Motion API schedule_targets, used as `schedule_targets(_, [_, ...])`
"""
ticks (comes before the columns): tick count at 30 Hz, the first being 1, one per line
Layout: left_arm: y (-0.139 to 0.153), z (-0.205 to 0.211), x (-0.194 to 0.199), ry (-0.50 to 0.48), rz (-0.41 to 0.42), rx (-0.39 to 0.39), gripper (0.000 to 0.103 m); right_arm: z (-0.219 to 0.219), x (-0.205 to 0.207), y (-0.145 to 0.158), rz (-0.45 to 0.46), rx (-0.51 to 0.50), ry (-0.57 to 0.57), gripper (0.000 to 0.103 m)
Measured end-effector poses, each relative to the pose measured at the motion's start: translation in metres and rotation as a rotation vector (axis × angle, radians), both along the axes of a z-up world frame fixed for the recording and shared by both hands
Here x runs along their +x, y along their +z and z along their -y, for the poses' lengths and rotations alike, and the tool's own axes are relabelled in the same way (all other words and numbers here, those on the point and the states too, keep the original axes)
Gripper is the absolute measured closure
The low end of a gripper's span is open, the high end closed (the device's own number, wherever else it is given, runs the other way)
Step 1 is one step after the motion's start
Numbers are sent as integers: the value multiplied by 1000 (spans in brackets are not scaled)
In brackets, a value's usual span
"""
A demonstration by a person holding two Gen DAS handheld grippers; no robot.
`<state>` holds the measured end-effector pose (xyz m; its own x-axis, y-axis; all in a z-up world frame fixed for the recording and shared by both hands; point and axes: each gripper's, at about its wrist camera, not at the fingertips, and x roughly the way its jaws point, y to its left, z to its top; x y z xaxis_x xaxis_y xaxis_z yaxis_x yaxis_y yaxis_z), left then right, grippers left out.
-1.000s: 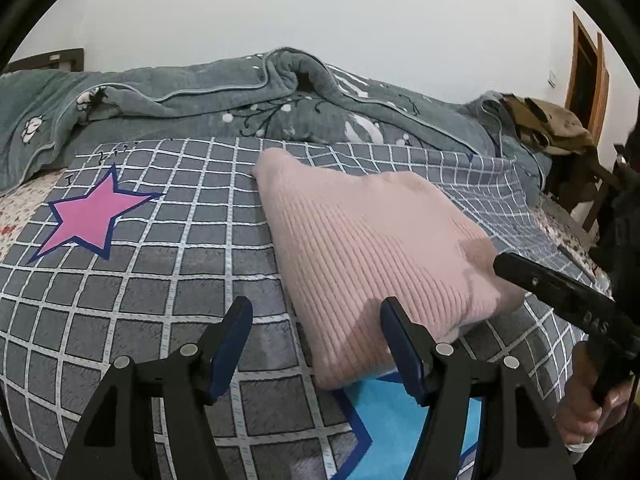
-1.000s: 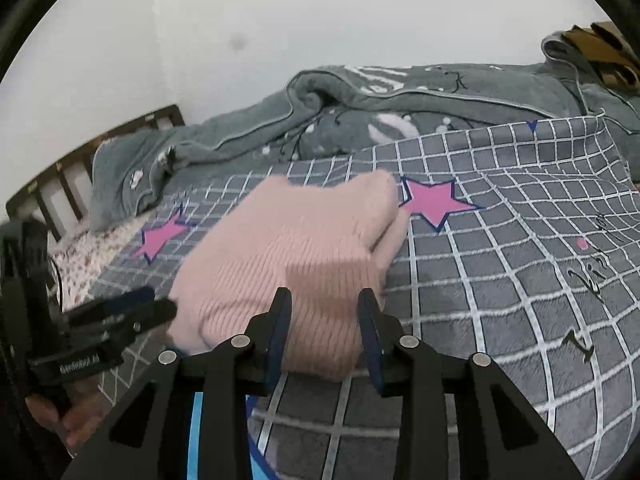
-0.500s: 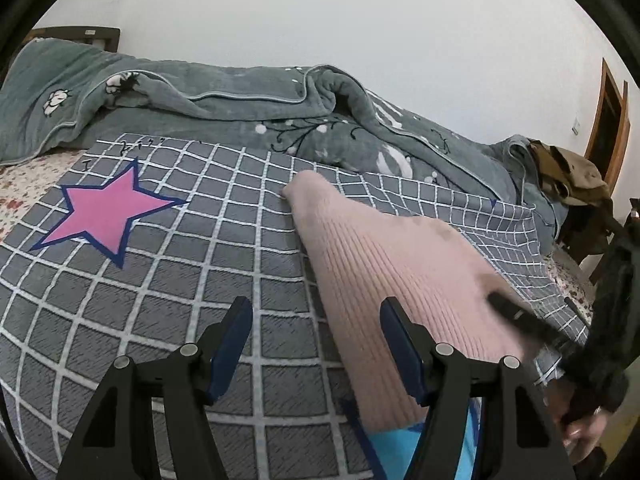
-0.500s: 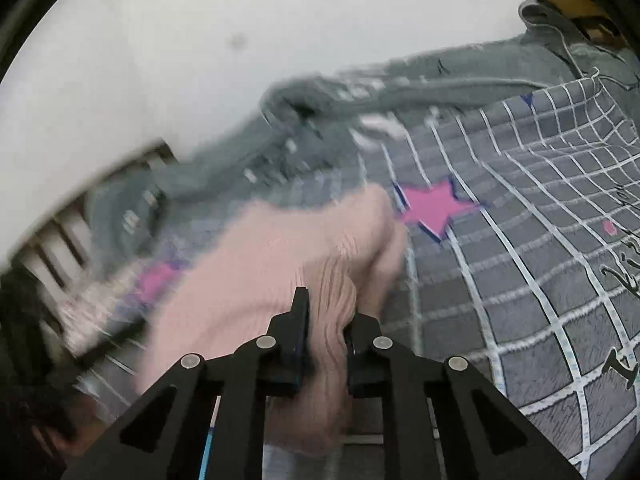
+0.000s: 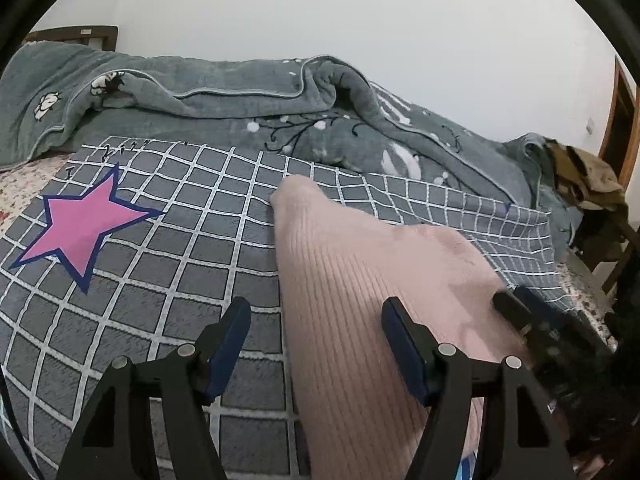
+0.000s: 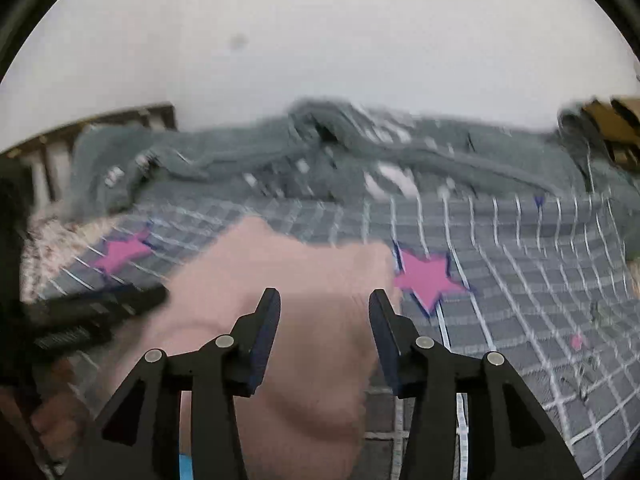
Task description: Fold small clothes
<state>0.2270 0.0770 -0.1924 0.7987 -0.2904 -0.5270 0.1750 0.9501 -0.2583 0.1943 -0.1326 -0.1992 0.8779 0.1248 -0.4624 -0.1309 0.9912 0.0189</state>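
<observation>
Folded pink sweater [image 5: 360, 280] lies on the checked blanket [image 5: 160, 248]; left gripper [image 5: 316, 320] and right gripper [image 6: 324, 308] hover over it, both released, grasping nothing

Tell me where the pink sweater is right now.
The pink sweater lies folded on the grey checked bedspread, right of the pink star in the left wrist view, below the crumpled grey-green blanket.

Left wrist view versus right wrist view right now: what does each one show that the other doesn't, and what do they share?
Only the left wrist view shows the brown door frame and sharp ribbing on the pink sweater. Only the right wrist view, which is motion-blurred, shows a second pink star right of the sweater and a dark smudge on the wall. Both show the sweater, the checked blanket, the grey quilt, the wooden headboard, and both open tools: left tool, right tool.
</observation>
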Motion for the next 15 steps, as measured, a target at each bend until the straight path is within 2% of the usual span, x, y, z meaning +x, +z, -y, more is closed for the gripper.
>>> schedule_targets(2, [-1, 5, 3, 4, -5, 27, 34, 12, 8, -14, -62, 52, -9, 63])
schedule_targets(3, [-1, 6, 4, 7, -5, 41, 34, 20, 8, -15, -66, 109, -3, 63])
schedule_targets(5, [0, 10, 5, 15, 8, 66, 34, 26, 7, -11, -54, 138, -6, 63])
schedule_targets(10, [2, 11, 12, 14, 1, 67, 34, 18, 13, -5, -52, 73, -15, 63])
schedule_targets(15, [1, 11, 16, 4, -7, 59, 34, 19, 23, -14, -80, 93, -13, 64])
